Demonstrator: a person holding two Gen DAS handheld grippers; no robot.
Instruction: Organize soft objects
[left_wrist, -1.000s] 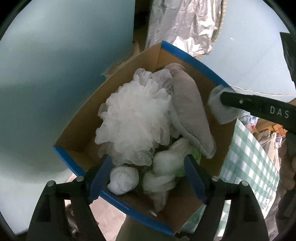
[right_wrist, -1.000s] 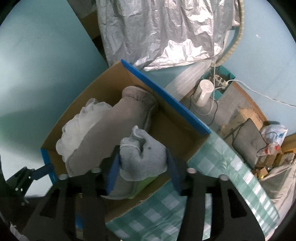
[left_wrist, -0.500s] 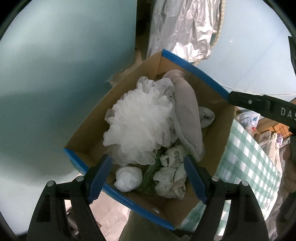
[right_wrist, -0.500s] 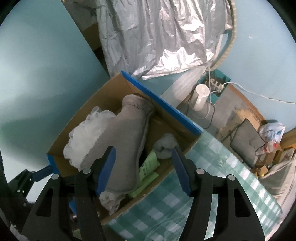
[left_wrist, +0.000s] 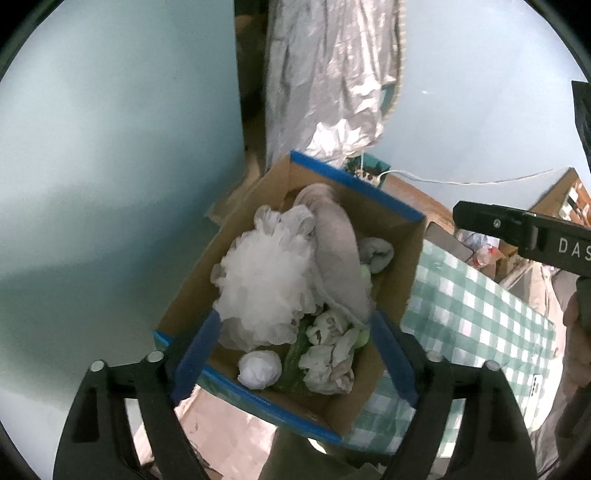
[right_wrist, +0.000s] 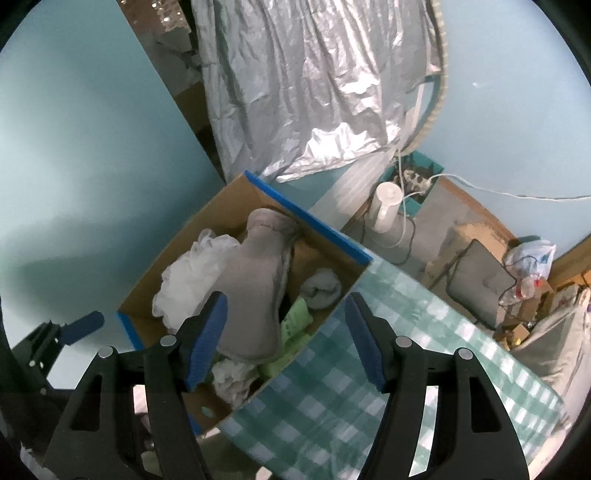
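Observation:
A cardboard box (left_wrist: 397, 273) with blue-taped rims stands at the edge of a green checked table (left_wrist: 472, 306). It holds a white mesh sponge (left_wrist: 266, 280), a long grey plush (left_wrist: 340, 258), a rolled grey sock (left_wrist: 376, 253), a white ball (left_wrist: 259, 369) and crumpled white cloth (left_wrist: 328, 354). My left gripper (left_wrist: 295, 350) is open and empty above the box's near end. My right gripper (right_wrist: 286, 332) is open and empty above the box (right_wrist: 325, 254); the grey sock (right_wrist: 320, 288) lies in the box's far right corner beside the grey plush (right_wrist: 255, 291).
Silver foil sheeting (right_wrist: 314, 92) hangs behind the box against pale blue walls. On the floor to the right are a white cylinder with cables (right_wrist: 384, 210), a grey cushion (right_wrist: 480, 288) and plastic bags (right_wrist: 528, 258). The right gripper's black arm (left_wrist: 517, 232) crosses the left wrist view.
My right gripper opened and let the grey sock drop into the box, then drew back. Both grippers have risen away from the box, which looks smaller now.

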